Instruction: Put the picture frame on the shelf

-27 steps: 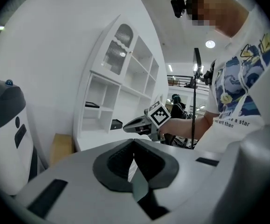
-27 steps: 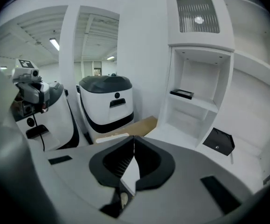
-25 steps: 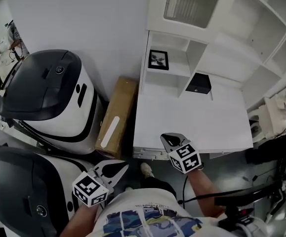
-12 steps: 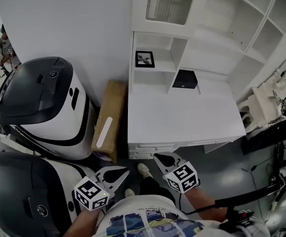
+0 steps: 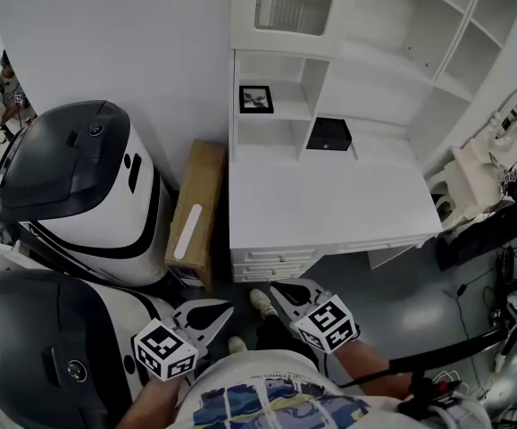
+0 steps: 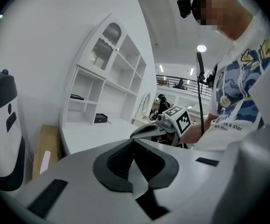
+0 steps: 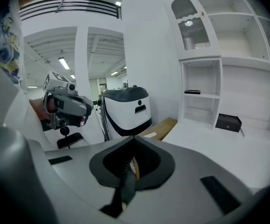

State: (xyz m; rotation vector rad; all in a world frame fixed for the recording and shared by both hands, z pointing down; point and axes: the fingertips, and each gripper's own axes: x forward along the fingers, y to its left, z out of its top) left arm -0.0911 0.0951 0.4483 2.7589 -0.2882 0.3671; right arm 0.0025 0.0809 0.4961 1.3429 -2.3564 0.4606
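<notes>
Picture frame stands on the shelf. Left gripper and right gripper are both closed and empty. Looks done: we hold well clear of the surface, no re-grasp.

Left of frame: upper machine and lower machine, both white with dark tops. Centre left: long cardboard box on the floor, between upper machine and white surface. Upper centre: small black box at the surface's back.
</notes>
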